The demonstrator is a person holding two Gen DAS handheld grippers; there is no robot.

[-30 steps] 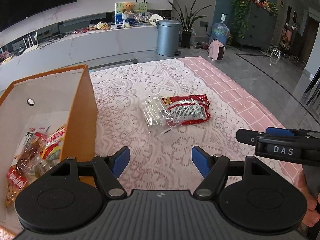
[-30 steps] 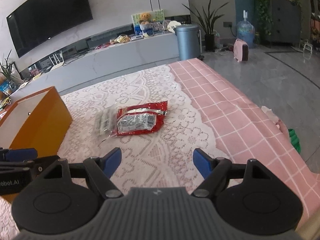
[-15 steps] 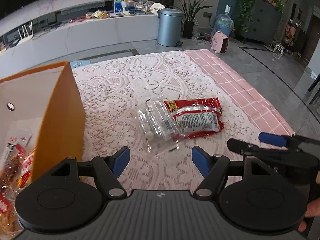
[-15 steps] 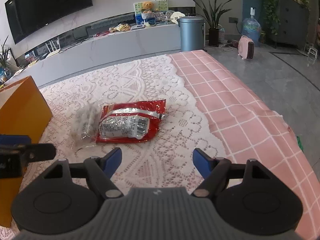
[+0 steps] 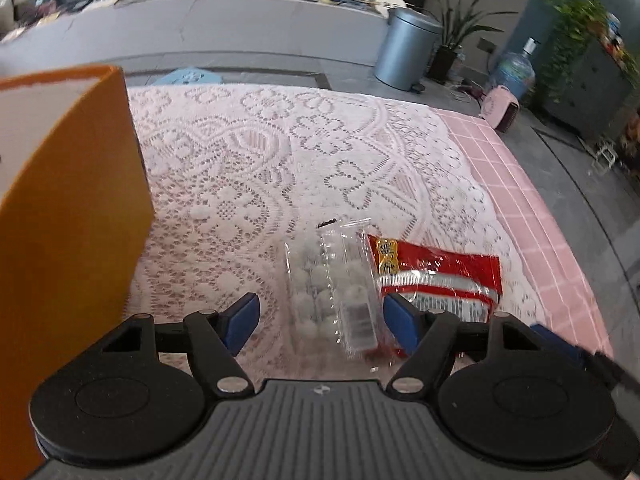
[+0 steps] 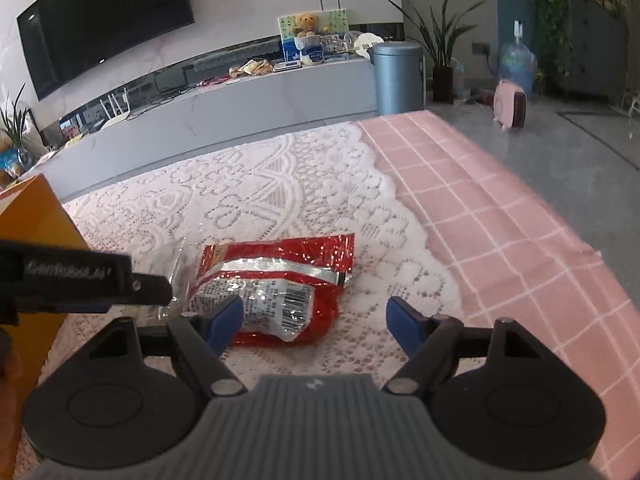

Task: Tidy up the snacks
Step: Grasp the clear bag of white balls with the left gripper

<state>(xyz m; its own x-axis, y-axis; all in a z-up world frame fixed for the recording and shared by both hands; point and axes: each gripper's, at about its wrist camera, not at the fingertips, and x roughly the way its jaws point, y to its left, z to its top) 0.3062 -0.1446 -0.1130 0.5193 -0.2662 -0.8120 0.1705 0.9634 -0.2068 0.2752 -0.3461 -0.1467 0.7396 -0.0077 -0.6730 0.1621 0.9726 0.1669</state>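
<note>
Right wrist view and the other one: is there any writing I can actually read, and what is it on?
"GenRobot.AI", blurred, my best reading: on the left gripper body.
Red snack packet: small print and a barcode, unreadable.
Clear packet: label too blurred.
Orange box: no text visible.

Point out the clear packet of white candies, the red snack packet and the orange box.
Clear plastic packet of white candies (image 5: 320, 292), left wrist view, on its candy-filled middle.
Red foil snack packet (image 6: 276, 276), right wrist view, on its silver band.
Orange cardboard box (image 5: 80, 208), left wrist view, on its outer side wall.

Clear packet (image 5: 332, 292) between box (image 5: 80, 208) and foil packet (image 5: 440, 272).
</note>
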